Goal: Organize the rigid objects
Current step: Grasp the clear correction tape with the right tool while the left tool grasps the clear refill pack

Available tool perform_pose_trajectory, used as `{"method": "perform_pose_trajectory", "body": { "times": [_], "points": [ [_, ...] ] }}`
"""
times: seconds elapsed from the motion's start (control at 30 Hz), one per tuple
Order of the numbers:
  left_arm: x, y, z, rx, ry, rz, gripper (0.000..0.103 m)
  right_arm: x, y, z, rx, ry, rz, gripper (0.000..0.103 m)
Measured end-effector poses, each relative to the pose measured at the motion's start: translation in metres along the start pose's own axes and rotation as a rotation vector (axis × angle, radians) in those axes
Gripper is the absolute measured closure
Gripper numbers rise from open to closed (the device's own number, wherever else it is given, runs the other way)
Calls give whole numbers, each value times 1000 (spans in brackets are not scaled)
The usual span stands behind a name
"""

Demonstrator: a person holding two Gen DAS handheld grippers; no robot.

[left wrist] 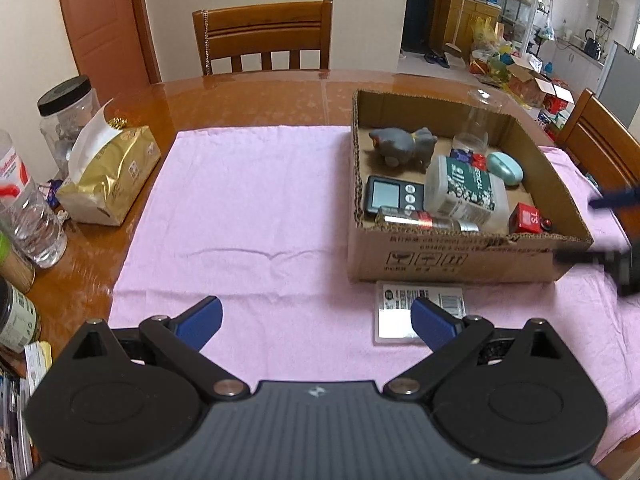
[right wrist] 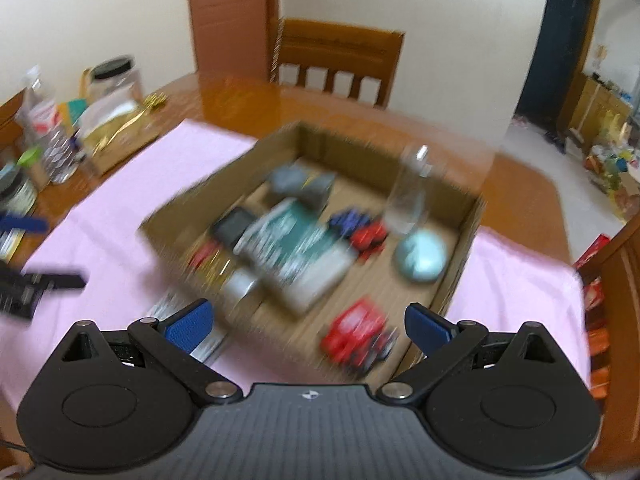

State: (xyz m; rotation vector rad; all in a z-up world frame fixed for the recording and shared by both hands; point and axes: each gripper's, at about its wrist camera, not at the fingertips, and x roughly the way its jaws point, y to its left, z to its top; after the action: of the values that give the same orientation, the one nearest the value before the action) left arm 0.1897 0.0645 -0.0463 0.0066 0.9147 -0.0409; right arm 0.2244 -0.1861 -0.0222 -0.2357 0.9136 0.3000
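Cardboard box: an open brown corrugated cardboard box [left wrist: 452, 264] is seen right of centre in the left wrist view, resting on a pink cloth [left wrist: 248, 216] spread over a glossy wooden table [left wrist: 248, 96].
Already gathered: a grey toy animal figure [left wrist: 402, 145], a clear drinking glass [left wrist: 478, 126], a pale teal oval case [left wrist: 505, 168], a black digital timer with a grey screen [left wrist: 390, 195], a white rectangular plastic tub with a green floral label [left wrist: 466, 192], a gold and red cylindrical can [left wrist: 424, 222] lying on its side, and a small red toy car [left wrist: 528, 219] are all seen inside the box.
Still outside: a flat clear-packaged card with a barcode label [left wrist: 404, 312] lies on the cloth just beside the box's near wall, at lower centre-right of the left wrist view.
Left gripper [left wrist: 318, 322]: its blue-padded jaws are spread wide and nothing is held; the right pad overlaps the card in the view, though contact cannot be confirmed.
Right gripper [right wrist: 308, 326]: jaws are likewise spread wide and empty, poised above the box's near corner; this view is heavily blurred.
Progress: the task is judged nearly complete, with only the card left to be placed in the box.
Untouched clutter: a gold tissue pack [left wrist: 110, 176] and a black-lidded clear jar [left wrist: 68, 112] at the left edge are judged not to belong to the task.
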Motion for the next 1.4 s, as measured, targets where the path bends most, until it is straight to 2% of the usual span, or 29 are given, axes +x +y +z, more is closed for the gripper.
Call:
{"method": "perform_pose_trajectory", "body": {
  "times": [0.2, 0.33, 0.47, 0.7, 1.07, 1.4],
  "points": [
    [0, -5, -12, 19, 1, -12, 3, 9, 34, -61, -40, 93, 94, 0],
    [2, -9, -18, 6, 16, -21, 3, 14, 53, -86, -58, 137, 163, 0],
    [3, -10, -23, 1, 19, -23, 3, 16, 75, -105, -122, 149, 189, 0],
    [8, -13, -28, 0, 30, -30, 3, 32, 91, -116, -188, 152, 125, 0],
    [33, -42, -24, 74, 61, -64, 3, 38, 39, -110, 67, 133, -46, 0],
    [84, -80, -17, 138, 104, -98, 3, 35, 31, -116, 65, 113, -46, 0]
  ]
}}
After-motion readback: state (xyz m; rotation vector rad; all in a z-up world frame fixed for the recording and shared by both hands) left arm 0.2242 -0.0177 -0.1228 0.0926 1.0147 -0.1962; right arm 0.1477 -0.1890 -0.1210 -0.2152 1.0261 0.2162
